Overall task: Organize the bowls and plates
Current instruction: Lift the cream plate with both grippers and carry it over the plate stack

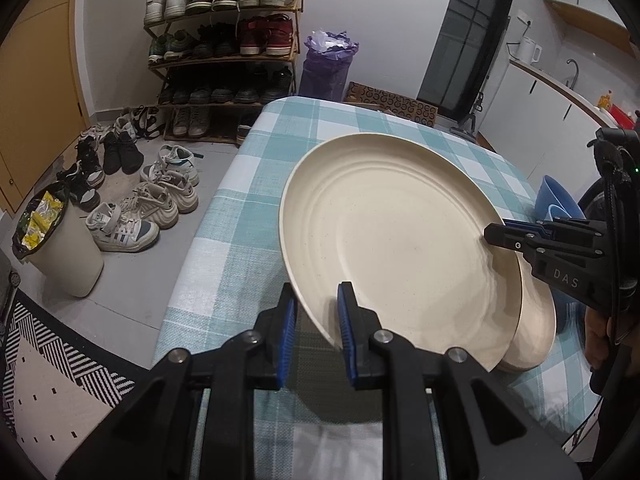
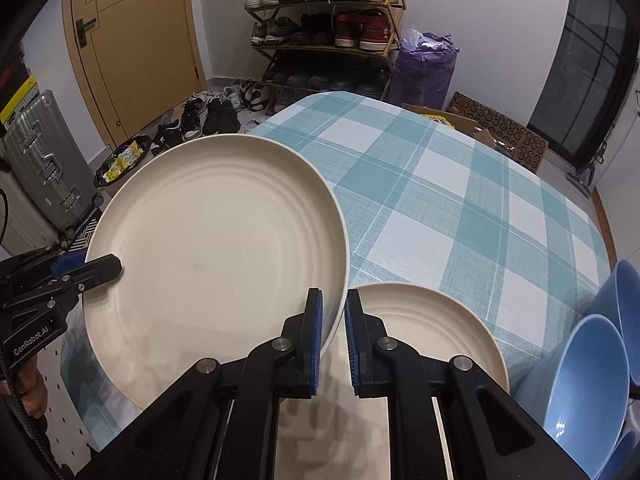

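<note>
We hold a large cream plate (image 2: 216,256) tilted above the checked surface (image 2: 460,200), one claw on each side of its rim. The left claw (image 1: 316,328) is clamped on the near edge, and the right claw (image 2: 332,340) is clamped on the opposite edge. A smaller cream plate (image 2: 432,332) lies just beneath, blue bowls (image 2: 580,380) beside it. To stack well, we should level the plate, centre it, and lower both sides evenly.

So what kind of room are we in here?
Most likely a home's entryway opening onto a kitchen. A shoe rack full of sneakers stands by a wooden door, a checked-cloth table fills the middle, and a kitchen counter with a kettle runs along one side.
</note>
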A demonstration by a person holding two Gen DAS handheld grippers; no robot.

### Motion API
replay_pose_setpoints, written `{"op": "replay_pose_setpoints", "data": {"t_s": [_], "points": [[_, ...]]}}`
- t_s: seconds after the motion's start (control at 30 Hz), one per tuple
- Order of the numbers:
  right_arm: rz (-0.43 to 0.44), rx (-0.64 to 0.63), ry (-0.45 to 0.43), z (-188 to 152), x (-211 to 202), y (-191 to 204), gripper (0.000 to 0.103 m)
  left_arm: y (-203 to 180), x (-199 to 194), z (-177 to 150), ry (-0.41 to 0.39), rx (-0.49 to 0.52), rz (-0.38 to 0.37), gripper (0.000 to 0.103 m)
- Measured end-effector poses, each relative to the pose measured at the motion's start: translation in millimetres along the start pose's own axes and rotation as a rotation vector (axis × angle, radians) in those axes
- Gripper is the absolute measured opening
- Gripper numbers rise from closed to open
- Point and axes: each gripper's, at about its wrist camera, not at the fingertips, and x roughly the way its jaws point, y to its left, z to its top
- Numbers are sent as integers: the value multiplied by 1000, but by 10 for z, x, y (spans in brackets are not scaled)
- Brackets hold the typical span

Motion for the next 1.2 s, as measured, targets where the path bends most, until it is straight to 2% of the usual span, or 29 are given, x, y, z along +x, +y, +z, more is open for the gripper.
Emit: {"op": "replay_pose_setpoints", "data": {"t_s": [1.2], "points": [[-82, 147, 27, -730, -390, -495, 11, -675, 141, -98, 68, 163, -93, 18]]}}
